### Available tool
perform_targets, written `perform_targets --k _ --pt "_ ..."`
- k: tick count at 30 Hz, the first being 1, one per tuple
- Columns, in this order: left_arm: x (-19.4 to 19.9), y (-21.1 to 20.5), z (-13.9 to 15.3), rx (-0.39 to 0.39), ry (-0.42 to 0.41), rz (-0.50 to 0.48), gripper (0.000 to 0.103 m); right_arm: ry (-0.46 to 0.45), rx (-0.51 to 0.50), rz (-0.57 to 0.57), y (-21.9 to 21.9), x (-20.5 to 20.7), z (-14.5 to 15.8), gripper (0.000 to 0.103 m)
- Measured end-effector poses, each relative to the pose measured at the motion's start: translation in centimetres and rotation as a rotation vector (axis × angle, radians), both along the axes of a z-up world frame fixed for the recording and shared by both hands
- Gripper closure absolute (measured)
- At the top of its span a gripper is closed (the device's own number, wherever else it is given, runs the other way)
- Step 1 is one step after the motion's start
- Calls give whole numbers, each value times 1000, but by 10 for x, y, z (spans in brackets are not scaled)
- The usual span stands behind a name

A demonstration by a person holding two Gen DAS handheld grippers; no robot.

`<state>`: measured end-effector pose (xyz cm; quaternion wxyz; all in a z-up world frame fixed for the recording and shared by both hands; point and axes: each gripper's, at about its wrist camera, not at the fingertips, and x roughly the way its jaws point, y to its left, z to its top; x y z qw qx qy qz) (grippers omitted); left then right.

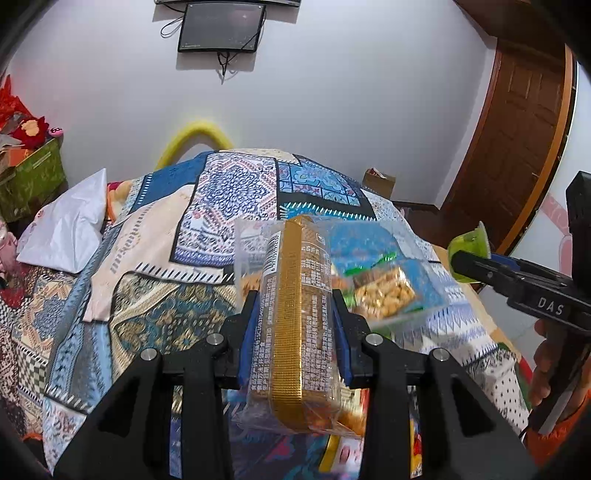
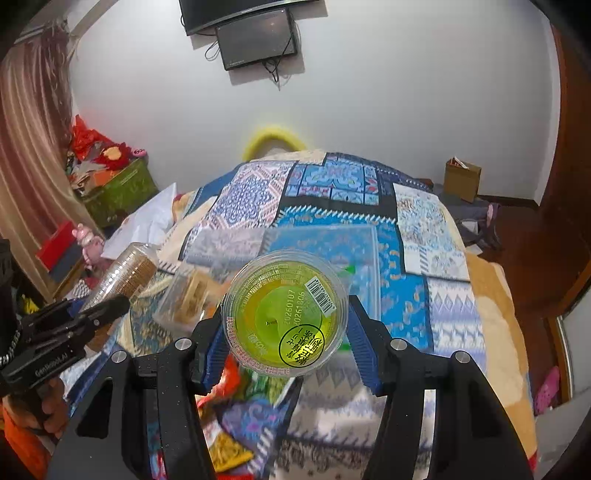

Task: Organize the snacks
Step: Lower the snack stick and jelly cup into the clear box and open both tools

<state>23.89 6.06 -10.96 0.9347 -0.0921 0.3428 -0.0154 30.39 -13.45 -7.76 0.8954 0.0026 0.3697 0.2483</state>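
1. My left gripper (image 1: 295, 325) is closed on a long clear-wrapped biscuit pack with a gold ribbed strip (image 1: 295, 332). Both blue pads press its sides and the pack points toward 12 o'clock along the fingers.
2. My right gripper (image 2: 286, 332) is clamped on a round clear plastic cup of green jelly (image 2: 284, 314). The blue pads touch it at 9 and 3 o'clock, and its printed base with a barcode sticker faces the camera.
3. In the left wrist view the same green cup (image 1: 471, 245) shows at 3 o'clock, pinched at the tip of the right gripper (image 1: 480, 264), well apart from the biscuit pack.
4. In the right wrist view the biscuit pack (image 2: 127, 271) sits at 9 o'clock in the left gripper (image 2: 99, 314).
5. A clear rectangular plastic container (image 2: 332, 254) rests on the patchwork-patterned blue and cream bedspread (image 2: 424, 258), just beyond both held items. Inside it lies a small clear packet of golden nut brittle (image 1: 384, 291); motion blur makes its edges hard to read, so I cannot tell how it sits.
6. Loose colourful snack wrappers (image 2: 229, 439) lie on the bedspread at 6 o'clock under my right gripper.
7. A black wall-mounted screen (image 1: 221, 27) hangs at 12 o'clock, and a brown wooden door (image 1: 517, 147) stands at 2 o'clock.
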Motion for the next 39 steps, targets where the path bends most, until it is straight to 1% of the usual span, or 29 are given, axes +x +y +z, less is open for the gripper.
perform_targets --k 6,12,14,17,23,26,28,30,33,36,37,38,39 --pt "35 -7 -10 -3 24 14 67 22 -11 4 21 26 -9 49" --pt "63 -12 -32 0 72 9 67 59 -40 13 38 44 -26 49" --pt "72 -14 -38 12 83 8 67 67 -51 12 40 47 -31 49" --pt "84 -15 -47 6 100 5 67 82 -62 10 43 56 -38 49" --pt "99 -14 -62 -8 130 4 67 114 -98 3 47 71 -52 49" --pt "101 -15 -66 4 135 7 67 129 -110 5 48 74 -59 49" --pt "101 -15 -67 10 132 19 66 140 -122 8 49 75 -64 48" --pt "100 -13 -67 -5 135 18 66 142 -135 2 50 75 -65 48" --pt "98 -11 -64 -13 140 18 63 148 -141 5 49 72 -64 47" --pt "91 -12 -55 0 116 19 60 149 -137 22 50 71 -60 42" --pt "88 -13 -50 3 107 17 59 139 -136 21 49 68 -57 38" --pt "85 -13 -46 6 98 16 59 124 -135 18 48 65 -53 35" --pt "82 -14 -41 6 91 15 58 113 -131 17 47 63 -49 35"
